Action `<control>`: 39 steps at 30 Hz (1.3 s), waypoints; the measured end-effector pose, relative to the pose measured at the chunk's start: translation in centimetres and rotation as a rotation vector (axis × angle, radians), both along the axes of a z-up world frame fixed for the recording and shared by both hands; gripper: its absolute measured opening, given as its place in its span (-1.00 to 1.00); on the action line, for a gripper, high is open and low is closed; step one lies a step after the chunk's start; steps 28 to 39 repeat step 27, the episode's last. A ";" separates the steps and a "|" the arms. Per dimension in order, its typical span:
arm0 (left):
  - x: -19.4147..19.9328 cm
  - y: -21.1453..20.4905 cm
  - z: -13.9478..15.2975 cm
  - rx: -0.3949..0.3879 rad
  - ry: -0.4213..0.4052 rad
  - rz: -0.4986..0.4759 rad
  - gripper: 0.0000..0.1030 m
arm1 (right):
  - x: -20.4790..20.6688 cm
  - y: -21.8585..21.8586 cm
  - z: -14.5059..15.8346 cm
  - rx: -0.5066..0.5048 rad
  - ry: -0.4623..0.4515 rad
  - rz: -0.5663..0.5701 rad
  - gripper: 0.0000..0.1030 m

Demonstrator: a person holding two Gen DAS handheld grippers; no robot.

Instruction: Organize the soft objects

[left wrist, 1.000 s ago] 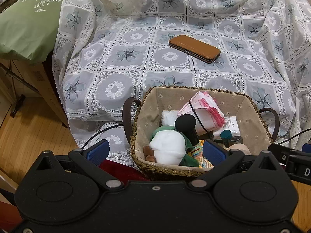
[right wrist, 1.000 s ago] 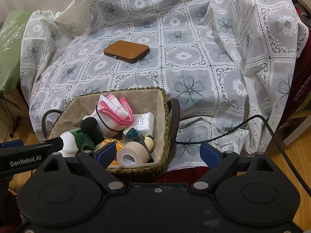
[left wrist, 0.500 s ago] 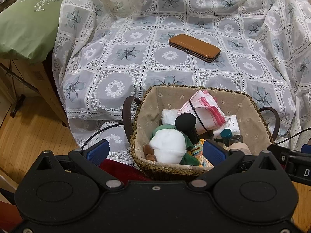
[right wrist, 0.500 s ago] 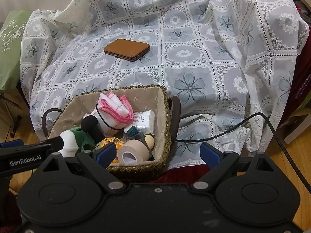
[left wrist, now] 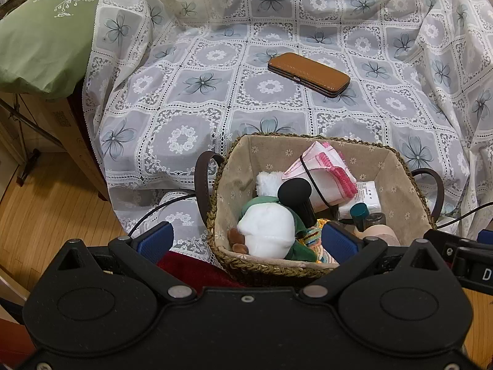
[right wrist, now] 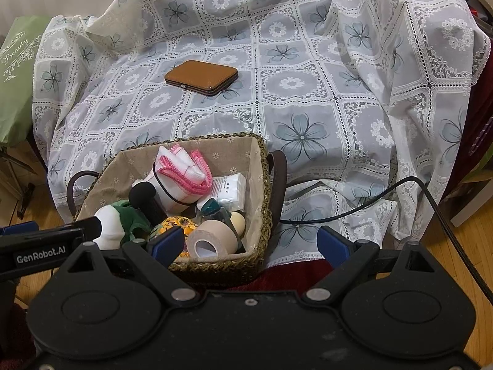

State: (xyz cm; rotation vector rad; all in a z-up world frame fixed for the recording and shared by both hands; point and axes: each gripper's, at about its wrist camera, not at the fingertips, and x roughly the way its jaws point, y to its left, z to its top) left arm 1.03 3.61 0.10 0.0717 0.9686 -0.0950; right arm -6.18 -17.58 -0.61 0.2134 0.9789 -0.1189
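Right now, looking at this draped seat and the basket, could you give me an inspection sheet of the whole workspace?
Surface: lace floral cover draped over a seat.
Job's things: woven basket holding a pink-edged cloth bundle, white-and-green plush, tape roll, small bottles.
Clutter: brown case lying on the cover, apart from the basket.
Grippers: left gripper and right gripper both open, holding nothing.
Cables: black cable across the cover's front.
Surroundings: green cushion, wooden floor.

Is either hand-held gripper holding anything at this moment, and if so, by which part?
Nothing is held. The left hand-held gripper and right hand-held gripper both stand open, empty, near the basket.
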 end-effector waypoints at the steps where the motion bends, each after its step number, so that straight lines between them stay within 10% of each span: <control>1: 0.0 0.0 0.0 0.000 0.000 0.000 0.93 | 0.0 0.0 0.0 0.000 0.000 -0.001 0.81; 39: -0.2 -0.1 0.0 0.016 0.002 0.004 0.93 | 0.1 0.0 0.0 0.001 0.002 -0.001 0.82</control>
